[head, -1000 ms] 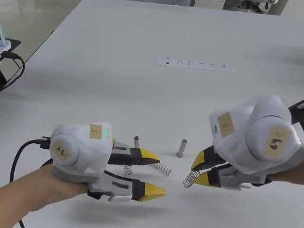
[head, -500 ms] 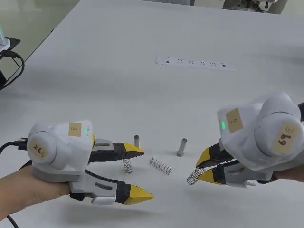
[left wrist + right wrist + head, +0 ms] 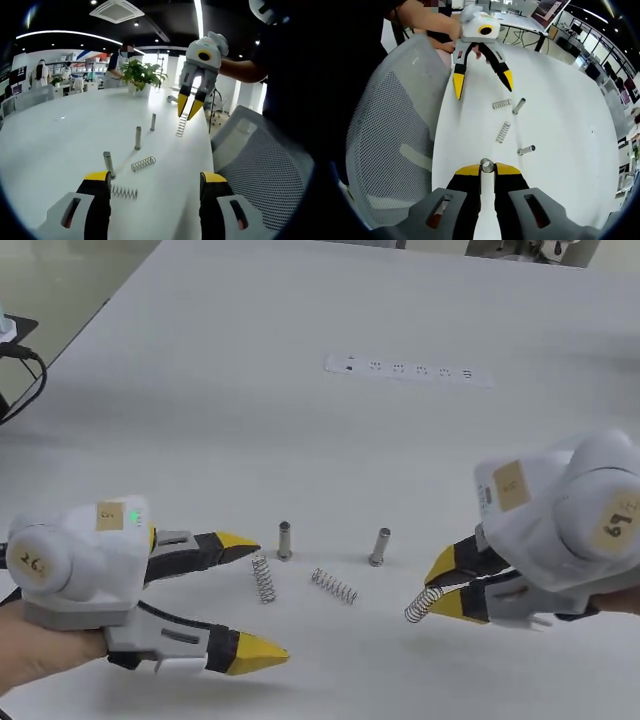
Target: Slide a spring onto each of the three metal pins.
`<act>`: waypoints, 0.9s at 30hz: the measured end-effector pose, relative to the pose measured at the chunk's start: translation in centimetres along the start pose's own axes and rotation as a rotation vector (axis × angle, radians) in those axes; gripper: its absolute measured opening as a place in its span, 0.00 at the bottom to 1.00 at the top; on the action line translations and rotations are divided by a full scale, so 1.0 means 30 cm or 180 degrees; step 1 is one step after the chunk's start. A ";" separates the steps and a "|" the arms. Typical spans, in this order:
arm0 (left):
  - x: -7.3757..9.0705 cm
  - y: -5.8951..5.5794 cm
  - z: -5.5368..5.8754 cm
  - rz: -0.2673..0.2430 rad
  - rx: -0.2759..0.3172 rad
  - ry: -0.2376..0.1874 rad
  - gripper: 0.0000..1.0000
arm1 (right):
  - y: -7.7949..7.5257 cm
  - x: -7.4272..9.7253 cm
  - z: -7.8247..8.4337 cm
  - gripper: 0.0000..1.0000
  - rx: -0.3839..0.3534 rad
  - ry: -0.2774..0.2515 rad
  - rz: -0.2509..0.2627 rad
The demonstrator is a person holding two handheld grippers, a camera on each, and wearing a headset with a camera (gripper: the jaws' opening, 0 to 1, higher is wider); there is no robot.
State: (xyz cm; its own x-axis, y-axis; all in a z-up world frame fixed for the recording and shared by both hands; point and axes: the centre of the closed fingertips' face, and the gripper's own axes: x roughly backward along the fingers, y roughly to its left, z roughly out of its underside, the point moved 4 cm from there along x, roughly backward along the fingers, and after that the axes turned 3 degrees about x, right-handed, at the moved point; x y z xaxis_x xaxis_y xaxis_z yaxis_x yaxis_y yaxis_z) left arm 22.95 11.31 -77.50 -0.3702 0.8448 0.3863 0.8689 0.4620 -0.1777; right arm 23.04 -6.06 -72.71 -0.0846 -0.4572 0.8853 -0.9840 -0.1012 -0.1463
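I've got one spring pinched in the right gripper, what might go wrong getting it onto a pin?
1. The right gripper pinches the held spring by one end only, so the free end may flex or slip out when it meets a pin.
2. The nearest pin stands upright and unbraced, and the left gripper is open and holding nothing. A sideways push may topple it.
3. A loose spring lies close to the pins and could get knocked away.

Left tongs [image 3: 270, 595] and right tongs [image 3: 430, 596] are yellow-tipped black, pins [image 3: 284, 540] grey, table [image 3: 300, 440] white.
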 end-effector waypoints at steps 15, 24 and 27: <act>0.018 0.045 -0.012 -0.0308 0.0012 -0.0213 0.95 | -0.016 0.026 0.026 0.06 -0.0082 0.0036 0.0030; 0.025 0.049 -0.015 -0.0342 0.0025 -0.0230 0.98 | -0.032 0.043 0.045 0.06 -0.0089 0.0096 0.0061; 0.024 0.047 -0.011 -0.0337 0.0017 -0.0211 0.98 | -0.038 0.051 0.053 0.05 -0.0079 0.0129 0.0058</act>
State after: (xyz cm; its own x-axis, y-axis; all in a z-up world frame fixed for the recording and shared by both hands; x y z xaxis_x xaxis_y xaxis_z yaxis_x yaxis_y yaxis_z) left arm 24.02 12.50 -77.19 -0.4808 0.8071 0.3426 0.8221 0.5508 -0.1440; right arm 24.27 -8.06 -71.90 -0.1084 -0.4224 0.8999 -0.9858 -0.0710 -0.1521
